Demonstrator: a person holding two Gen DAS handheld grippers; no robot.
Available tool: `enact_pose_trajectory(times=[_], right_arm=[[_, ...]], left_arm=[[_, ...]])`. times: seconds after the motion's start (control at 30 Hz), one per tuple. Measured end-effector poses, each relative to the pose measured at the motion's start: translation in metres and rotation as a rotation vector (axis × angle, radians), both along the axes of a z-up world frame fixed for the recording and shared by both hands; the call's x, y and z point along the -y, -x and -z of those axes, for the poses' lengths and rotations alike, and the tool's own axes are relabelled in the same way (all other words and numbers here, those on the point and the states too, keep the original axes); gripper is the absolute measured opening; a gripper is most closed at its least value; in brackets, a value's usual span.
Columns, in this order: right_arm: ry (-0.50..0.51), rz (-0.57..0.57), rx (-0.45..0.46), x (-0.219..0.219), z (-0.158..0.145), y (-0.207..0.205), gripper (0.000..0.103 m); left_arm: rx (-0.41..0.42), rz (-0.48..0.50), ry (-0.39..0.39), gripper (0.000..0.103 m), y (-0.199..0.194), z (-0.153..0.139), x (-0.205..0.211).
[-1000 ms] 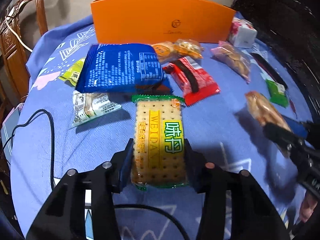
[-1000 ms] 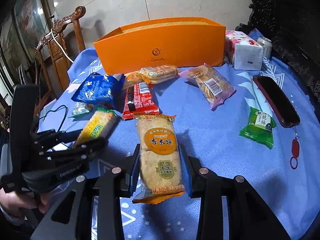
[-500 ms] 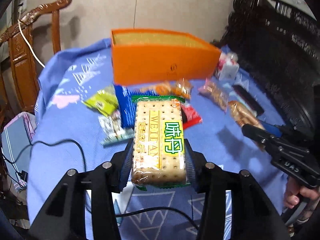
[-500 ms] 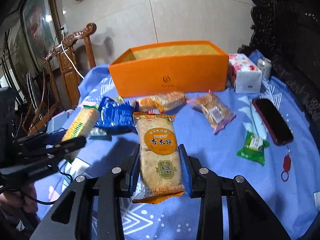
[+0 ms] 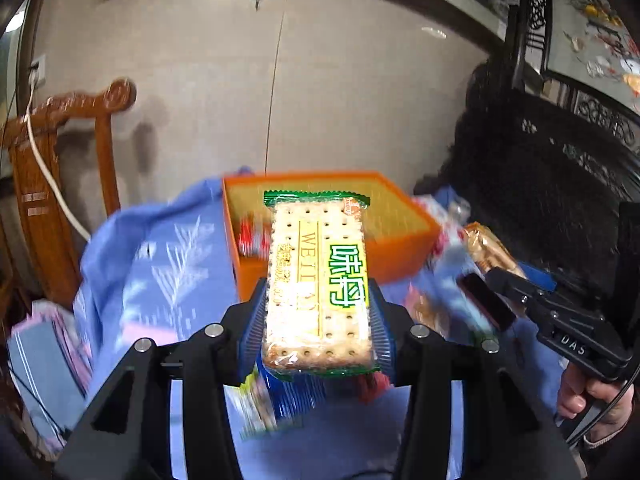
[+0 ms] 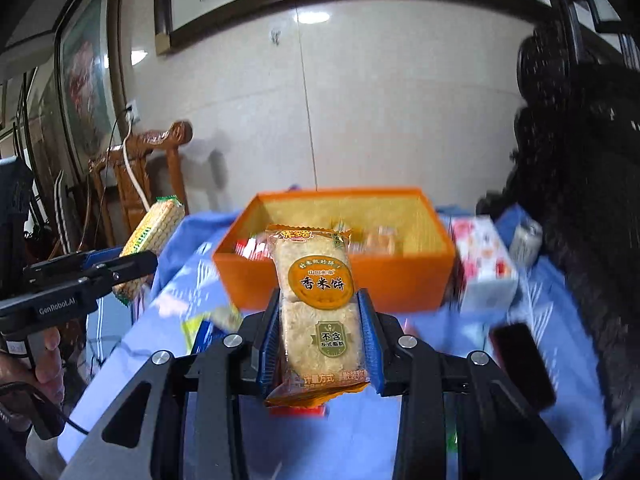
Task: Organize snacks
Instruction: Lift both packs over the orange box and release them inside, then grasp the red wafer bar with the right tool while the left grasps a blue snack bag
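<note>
My left gripper [image 5: 318, 312] is shut on a green-edged cracker pack [image 5: 318, 280] and holds it high in front of the open orange box [image 5: 404, 236]. My right gripper [image 6: 318, 320] is shut on an orange rice cracker pack [image 6: 318, 304], raised before the same orange box [image 6: 340, 284]. The box holds a red packet [image 6: 250, 246] and other blurred snacks. The left gripper with its cracker pack [image 6: 154, 232] shows at the left of the right wrist view. The right gripper with its pack [image 5: 486, 248] shows at the right of the left wrist view.
A blue cloth [image 5: 160, 264] covers the table. A white tissue box [image 6: 484, 268] and a can [image 6: 526, 240] stand right of the orange box. A black phone [image 6: 520, 360] lies at the right. A wooden chair [image 5: 52, 200] stands at the left. Loose snacks [image 5: 280, 396] lie below.
Both grippers have risen and tilted up with their packs still held. The orange box now shows its open inside, and the table snacks have dropped low in the views.
</note>
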State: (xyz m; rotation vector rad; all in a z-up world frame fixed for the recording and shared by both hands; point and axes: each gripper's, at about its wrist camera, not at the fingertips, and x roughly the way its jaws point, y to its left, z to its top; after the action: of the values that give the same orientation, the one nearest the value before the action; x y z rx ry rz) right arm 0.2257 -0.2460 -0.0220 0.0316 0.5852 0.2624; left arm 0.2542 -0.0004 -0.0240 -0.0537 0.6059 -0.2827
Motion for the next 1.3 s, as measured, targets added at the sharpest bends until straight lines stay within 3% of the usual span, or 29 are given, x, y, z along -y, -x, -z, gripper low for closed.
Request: enact_pose_trajectory(times=[0.27, 0.57, 0.63, 0.7, 0.77, 1.2, 1.3], right_arm=[[0.015, 0.025, 0.051, -0.004, -0.029, -0.082, 0.036], [0.047, 0.048, 0.048, -0.009, -0.02, -0.156, 0.036], [0.048, 0.048, 0.039, -0.011, -0.017, -0.165, 0.039], [0.059, 0.06, 0.036, -0.011, -0.013, -0.171, 0.083], [0.062, 0.071, 0.061, -0.011, -0.014, -0.168, 0.084], [0.056, 0.072, 0.077, -0.017, -0.034, -0.126, 0.085], [0.046, 0.067, 0.081, -0.02, -0.038, -0.109, 0.091]], left_arm=[[0.05, -0.006, -0.025, 0.046, -0.093, -0.034, 0.008], [0.028, -0.028, -0.067, 0.046, -0.174, -0.024, 0.019], [0.011, -0.044, -0.087, 0.051, -0.188, -0.017, 0.022], [0.01, -0.082, -0.103, 0.099, -0.191, -0.015, 0.021], [0.043, -0.126, -0.1, 0.099, -0.189, -0.017, 0.018], [0.079, -0.121, -0.098, 0.099, -0.127, -0.043, 0.014], [0.08, -0.124, -0.094, 0.099, -0.109, -0.046, 0.014]])
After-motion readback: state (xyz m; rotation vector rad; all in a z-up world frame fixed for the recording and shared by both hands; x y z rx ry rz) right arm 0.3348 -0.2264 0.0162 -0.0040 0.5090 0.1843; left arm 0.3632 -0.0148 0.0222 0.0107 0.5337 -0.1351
